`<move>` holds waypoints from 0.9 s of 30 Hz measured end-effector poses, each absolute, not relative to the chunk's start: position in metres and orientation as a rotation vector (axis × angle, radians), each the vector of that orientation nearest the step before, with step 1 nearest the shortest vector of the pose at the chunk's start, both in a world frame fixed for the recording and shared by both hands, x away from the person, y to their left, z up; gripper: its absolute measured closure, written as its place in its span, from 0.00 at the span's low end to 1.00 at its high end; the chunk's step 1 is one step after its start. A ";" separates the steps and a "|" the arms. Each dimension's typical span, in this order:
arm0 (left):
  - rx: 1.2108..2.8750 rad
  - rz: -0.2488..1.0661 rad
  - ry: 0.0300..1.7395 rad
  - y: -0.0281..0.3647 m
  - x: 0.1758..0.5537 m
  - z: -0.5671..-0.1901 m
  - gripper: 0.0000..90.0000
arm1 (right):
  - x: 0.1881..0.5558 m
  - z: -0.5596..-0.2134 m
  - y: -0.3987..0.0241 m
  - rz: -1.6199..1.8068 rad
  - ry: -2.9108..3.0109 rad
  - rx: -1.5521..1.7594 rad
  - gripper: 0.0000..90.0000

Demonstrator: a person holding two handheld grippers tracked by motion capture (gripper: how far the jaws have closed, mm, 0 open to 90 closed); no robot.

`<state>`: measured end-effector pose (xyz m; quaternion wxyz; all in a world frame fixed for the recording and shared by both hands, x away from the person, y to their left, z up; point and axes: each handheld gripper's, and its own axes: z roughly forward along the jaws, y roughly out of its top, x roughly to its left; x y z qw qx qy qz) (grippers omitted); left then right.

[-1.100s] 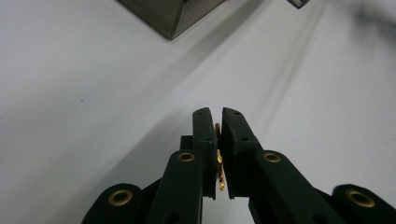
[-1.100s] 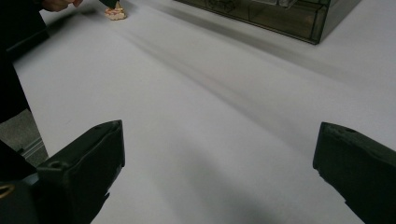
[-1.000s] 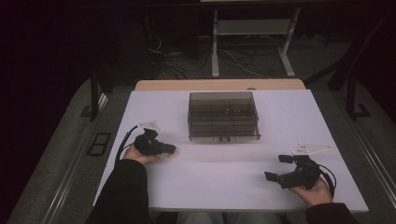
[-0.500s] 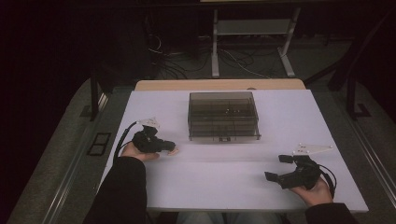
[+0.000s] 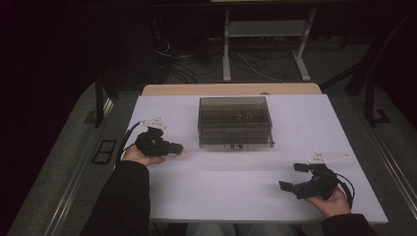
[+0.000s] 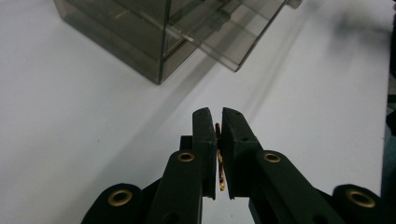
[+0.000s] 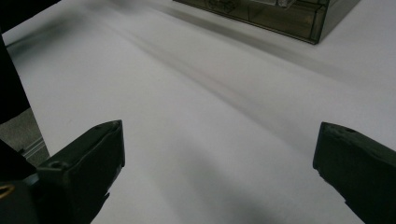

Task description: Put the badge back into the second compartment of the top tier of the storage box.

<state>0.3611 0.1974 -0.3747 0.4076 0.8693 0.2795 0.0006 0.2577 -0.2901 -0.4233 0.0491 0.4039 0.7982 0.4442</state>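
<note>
Smoked clear plastic box (image 5: pixel 235 122): stands on the white table (image 5: pixel 231 191), toward the table's far edge and roughly centred across its width. Lid closed on top. In the left gripper view, a drawer (image 6: pixel 236 35) at the box's front stands pulled partly out; contents inside the box are too dim to identify.

Left gripper (image 5: pixel 178 147): held in the person's left hand (image 5: pixel 142 156), on the near left side of the box, just off its front left corner and apart from it, pointing toward the box front. In the left gripper view its two black jaws stand almost together, pinched on a small, thin gold-coloured item (image 6: pixel 219 158) whose kind cannot be told. A cable (image 5: pixel 129 139) trails from it away from the box; a grey three-cornered plate (image 5: pixel 153 122) sits on top.

Right gripper (image 5: pixel 293 177): held in the person's right hand (image 5: pixel 332 200), well apart from the box, nearer the person and off to the right of the box's front right corner. Its jaws are spread wide, with nothing between them; in the right gripper view, bare table shows in the gap, with the box at the far upper edge. Grey plate (image 5: pixel 329 157) on top.

Table: white surface, with a wooden edge (image 5: pixel 231 89) showing beyond the box. Floor cables (image 5: pixel 246 61) and a metal frame (image 5: pixel 265 29) lie farther behind the box.
</note>
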 end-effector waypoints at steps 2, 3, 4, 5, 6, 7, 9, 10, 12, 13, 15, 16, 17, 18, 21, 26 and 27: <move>2.184 0.009 0.695 0.196 0.359 -0.369 0.93 | 0.258 -0.423 -0.290 1.354 2.431 1.232 0.02; 2.192 0.018 0.684 0.196 0.360 -0.367 0.93 | 0.258 -0.423 -0.290 1.354 2.432 1.233 0.02; 2.190 0.019 0.690 0.196 0.359 -0.365 0.93 | 0.258 -0.423 -0.290 1.353 2.432 1.233 0.02; 2.192 0.026 0.681 0.195 0.359 -0.362 0.93 | 0.258 -0.424 -0.290 1.352 2.432 1.233 0.02; 2.196 0.032 0.673 0.195 0.360 -0.359 0.93 | 0.258 -0.424 -0.290 1.352 2.433 1.232 0.02; 2.192 0.036 0.676 0.194 0.359 -0.356 0.93 | 0.258 -0.424 -0.290 1.352 2.433 1.230 0.02; 2.199 0.040 0.666 0.192 0.359 -0.351 0.93 | 0.258 -0.423 -0.290 1.354 2.433 1.232 0.02; 2.205 0.045 0.659 0.191 0.360 -0.349 0.93 | 0.258 -0.424 -0.290 1.353 2.433 1.233 0.02; 2.204 0.048 0.649 0.187 0.359 -0.344 0.93 | 0.258 -0.423 -0.290 1.353 2.432 1.233 0.02; 2.207 0.049 0.645 0.186 0.359 -0.341 0.93 | 0.258 -0.423 -0.290 1.354 2.433 1.232 0.02; 2.214 0.054 0.630 0.182 0.359 -0.336 0.93 | 0.258 -0.423 -0.290 1.355 2.433 1.232 0.02; 2.215 0.055 0.624 0.180 0.360 -0.334 0.93 | 0.258 -0.423 -0.290 1.356 2.433 1.231 0.02; 2.227 0.055 0.618 0.180 0.360 -0.332 0.93 | 0.258 -0.424 -0.290 1.357 2.430 1.221 0.02; 2.227 0.059 0.617 0.178 0.360 -0.330 0.93 | 0.259 -0.424 -0.290 1.358 2.427 1.213 0.02; 2.241 0.061 0.596 0.173 0.360 -0.325 0.93 | 0.258 -0.423 -0.290 1.358 2.432 1.230 0.02; 2.245 0.067 0.579 0.167 0.361 -0.317 0.93 | 0.257 -0.423 -0.290 1.359 2.435 1.240 0.02; 2.249 0.073 0.574 0.166 0.362 -0.316 0.93 | 0.257 -0.423 -0.290 1.360 2.432 1.231 0.02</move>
